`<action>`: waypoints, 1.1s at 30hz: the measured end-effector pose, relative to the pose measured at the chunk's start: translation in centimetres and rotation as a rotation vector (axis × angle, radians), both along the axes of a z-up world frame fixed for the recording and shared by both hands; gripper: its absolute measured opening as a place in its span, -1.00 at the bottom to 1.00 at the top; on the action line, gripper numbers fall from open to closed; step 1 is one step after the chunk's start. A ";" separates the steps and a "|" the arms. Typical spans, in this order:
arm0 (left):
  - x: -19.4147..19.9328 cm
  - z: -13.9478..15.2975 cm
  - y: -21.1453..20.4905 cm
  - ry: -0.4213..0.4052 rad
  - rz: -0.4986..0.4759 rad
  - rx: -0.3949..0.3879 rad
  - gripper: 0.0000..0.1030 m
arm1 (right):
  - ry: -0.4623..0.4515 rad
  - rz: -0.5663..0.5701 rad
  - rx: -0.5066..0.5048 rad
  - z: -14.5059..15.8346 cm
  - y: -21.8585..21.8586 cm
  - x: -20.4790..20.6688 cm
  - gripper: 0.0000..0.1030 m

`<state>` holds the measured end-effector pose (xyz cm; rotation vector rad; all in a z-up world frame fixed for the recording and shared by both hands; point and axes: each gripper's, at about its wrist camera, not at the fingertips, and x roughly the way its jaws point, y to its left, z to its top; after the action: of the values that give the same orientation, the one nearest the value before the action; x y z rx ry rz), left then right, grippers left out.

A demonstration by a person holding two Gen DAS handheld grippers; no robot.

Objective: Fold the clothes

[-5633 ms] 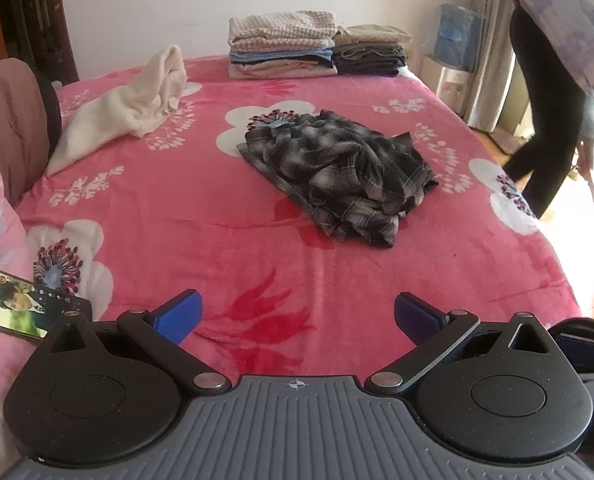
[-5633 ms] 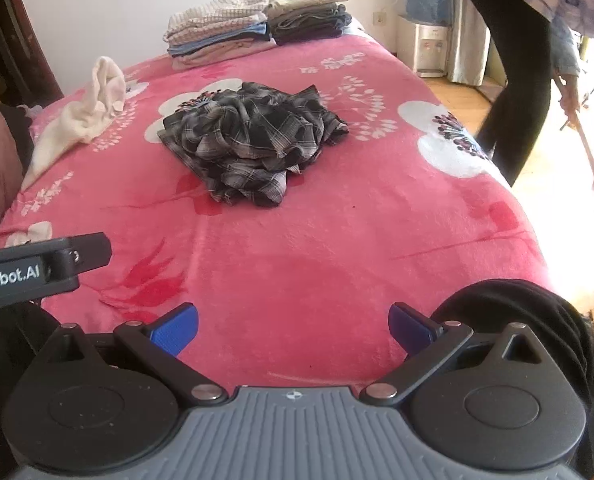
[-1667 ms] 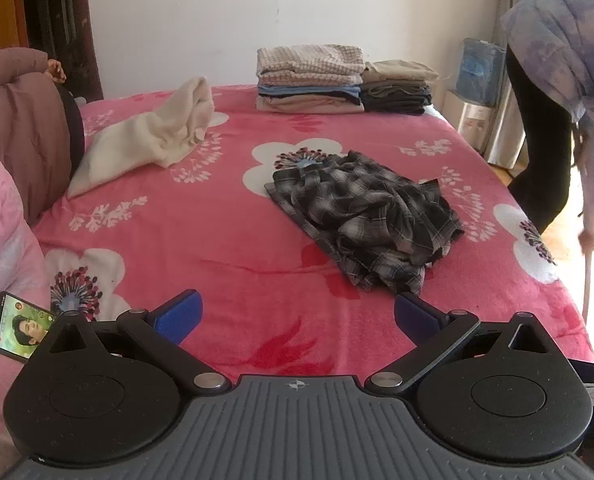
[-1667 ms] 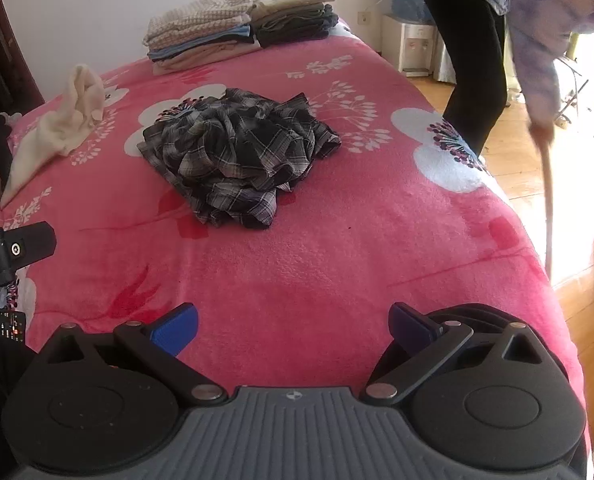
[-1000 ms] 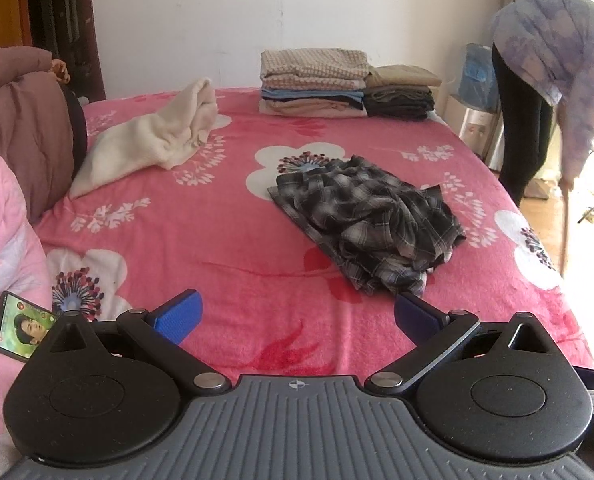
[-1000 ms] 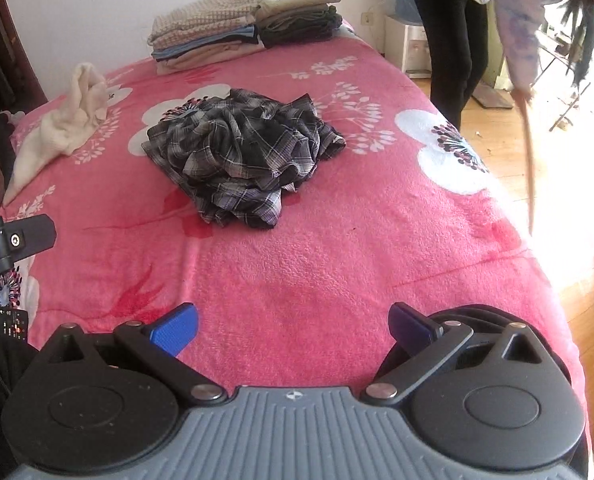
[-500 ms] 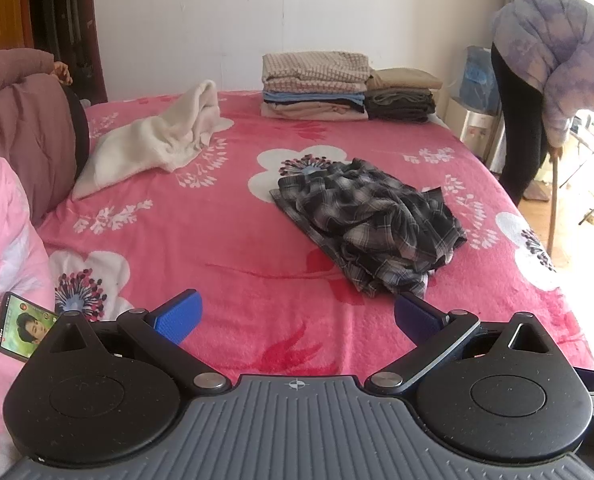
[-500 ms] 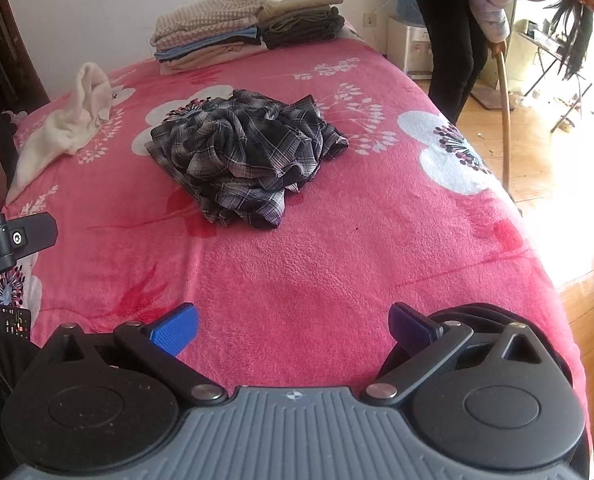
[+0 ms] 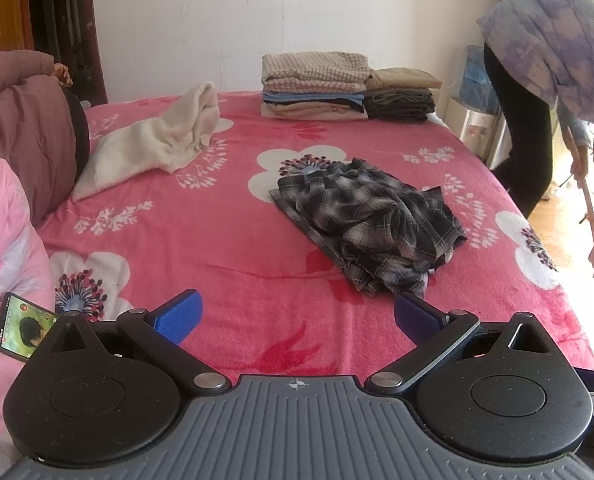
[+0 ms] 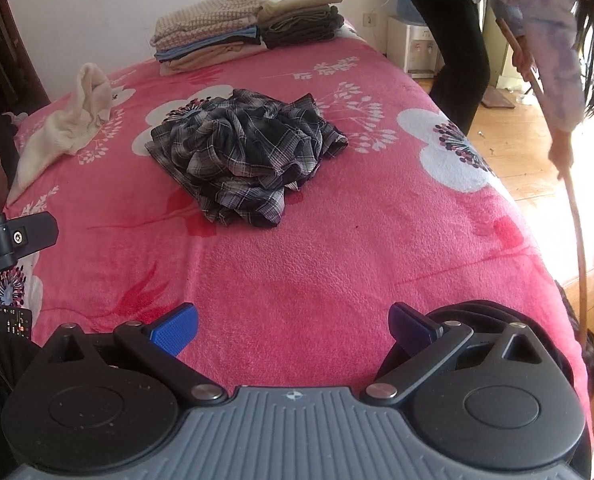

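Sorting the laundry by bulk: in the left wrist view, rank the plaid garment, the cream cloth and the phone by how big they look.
1. plaid garment, largest.
2. cream cloth: close behind, and farther from the camera, so this order is unsure.
3. phone, clearly smallest, though nearest and partly hidden.

This is a bedroom in a home: a wide bed under a pink fleece blanket with white flowers [image 9: 225, 240] fills it. At the blanket's far edge sit two stacks of folded clothes [image 9: 345, 86]; beside the bed a person in a lilac jacket [image 9: 557, 52] sweeps the wooden floor [image 10: 537, 152].
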<state>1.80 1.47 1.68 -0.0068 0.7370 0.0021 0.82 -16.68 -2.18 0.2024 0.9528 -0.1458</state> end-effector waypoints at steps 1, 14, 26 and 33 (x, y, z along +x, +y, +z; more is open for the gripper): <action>0.0 0.0 0.0 0.000 -0.001 0.000 1.00 | -0.001 0.000 -0.001 0.0 0.0 0.0 1.00; -0.2 -0.3 0.1 0.007 -0.006 0.001 1.00 | 0.002 0.002 -0.001 0.0 0.2 -0.1 1.00; 0.5 -0.1 0.0 -0.006 -0.010 0.008 1.00 | -0.005 0.013 -0.017 0.2 0.2 0.1 1.00; 3.9 0.3 -0.4 -0.036 -0.031 -0.031 1.00 | -0.078 0.056 -0.102 1.4 -0.1 2.0 1.00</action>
<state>5.65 1.04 1.97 -0.0250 0.7011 -0.0385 2.86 -16.74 -0.80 0.0868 0.8705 -0.1340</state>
